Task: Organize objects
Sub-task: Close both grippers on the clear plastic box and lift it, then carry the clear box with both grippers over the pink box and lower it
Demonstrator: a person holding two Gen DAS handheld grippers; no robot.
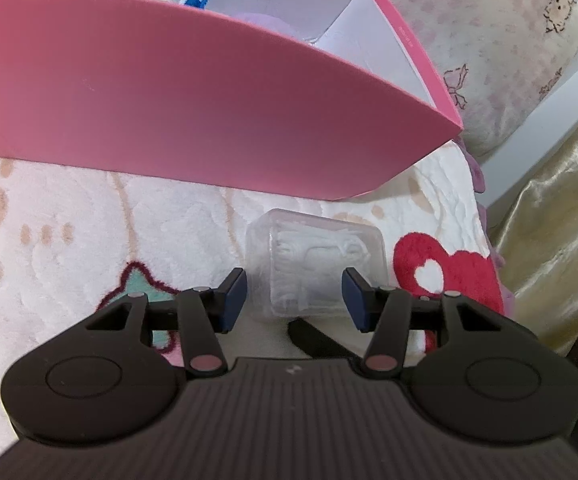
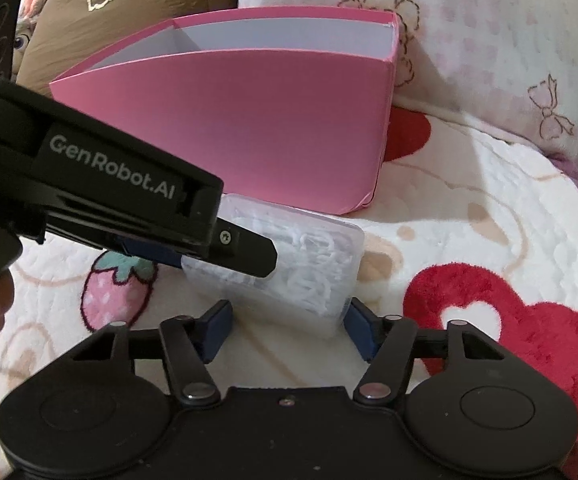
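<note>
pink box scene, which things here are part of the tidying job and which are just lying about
Part of the job:
clear plastic case
pink box
left hand-held gripper, open around the case
right hand-held gripper, open

Just lying about:
patterned blanket
pink-dotted pillow
brown cushion

The one clearly readable text is "GenRobot.AI", printed in pale grey letters on the black side of the left hand-held gripper (image 2: 225, 256) as it shows in the right wrist view. In the left wrist view, a tiny line of print runs along the rim of the pink box (image 1: 209, 120), too small to read.
</note>
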